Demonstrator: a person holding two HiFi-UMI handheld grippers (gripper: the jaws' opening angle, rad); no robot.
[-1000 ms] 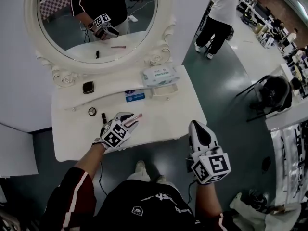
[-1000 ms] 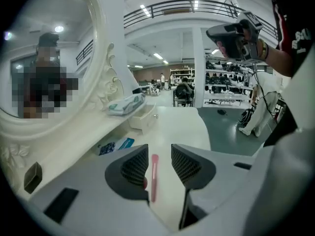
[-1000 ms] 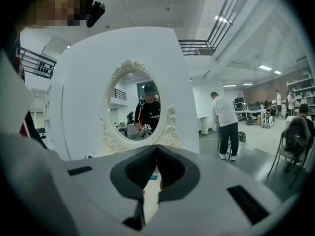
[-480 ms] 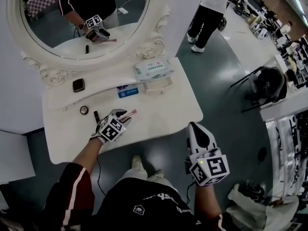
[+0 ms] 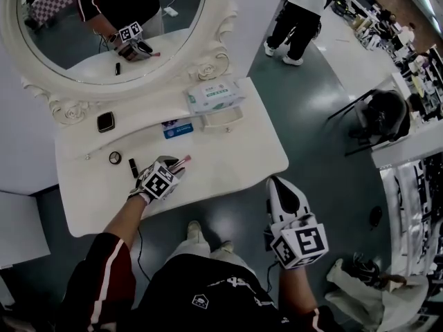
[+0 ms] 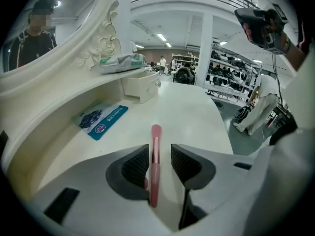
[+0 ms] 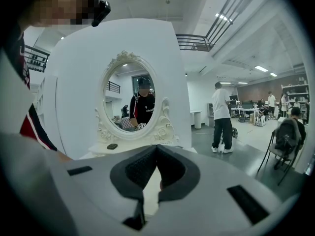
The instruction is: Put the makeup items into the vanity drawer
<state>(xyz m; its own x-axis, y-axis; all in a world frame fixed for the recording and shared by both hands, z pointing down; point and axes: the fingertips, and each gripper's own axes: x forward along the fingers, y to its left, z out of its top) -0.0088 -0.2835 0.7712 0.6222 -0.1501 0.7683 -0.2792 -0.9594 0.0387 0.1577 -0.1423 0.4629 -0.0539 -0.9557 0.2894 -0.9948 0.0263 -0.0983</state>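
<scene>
Left gripper view: ribbed claw (image 6: pixel 160 151) straddles pink brush (image 6: pixel 155 137).

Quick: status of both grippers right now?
Left hand-held gripper: open, jaws either side of the pink makeup stick, not clamped.
Right hand-held gripper: closed, holding nothing.

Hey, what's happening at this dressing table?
A person at a white vanity table holds a gripper in each hand. The left gripper has its jaws open around a slim pink makeup stick at the tabletop. The right gripper is shut and empty, held off the table's front edge.
</scene>
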